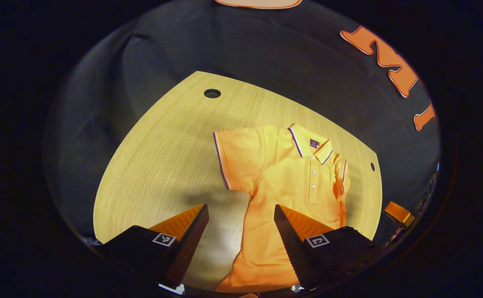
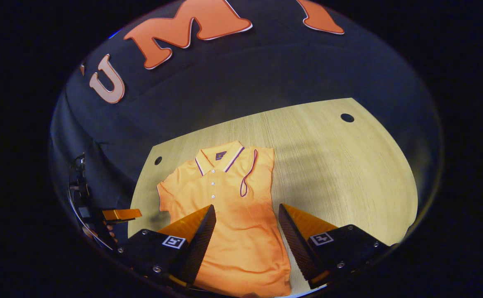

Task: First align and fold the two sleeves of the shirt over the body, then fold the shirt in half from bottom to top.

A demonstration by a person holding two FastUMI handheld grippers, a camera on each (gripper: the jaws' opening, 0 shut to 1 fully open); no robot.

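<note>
An orange polo shirt (image 1: 291, 182) lies flat, front up, on the wooden table (image 1: 163, 157), collar toward the far edge. In the left gripper view its left-hand sleeve (image 1: 235, 159) is spread out on the wood, while the other sleeve (image 1: 343, 176) is folded in over the body. My left gripper (image 1: 240, 209) hovers open above the shirt's side edge, below the spread sleeve, holding nothing. In the right gripper view the folded sleeve (image 2: 247, 178) rests on the shirt (image 2: 241, 244) beside the collar. My right gripper (image 2: 246, 207) is open over the shirt's body, also holding nothing.
Bare wood of the table (image 2: 349, 174) stretches to one side of the shirt. Round cable holes (image 1: 212, 93) (image 2: 347, 117) sit near the table's far corners. Part of the other gripper (image 2: 121, 214) shows off the table's edge. Black cloth walls surround the table.
</note>
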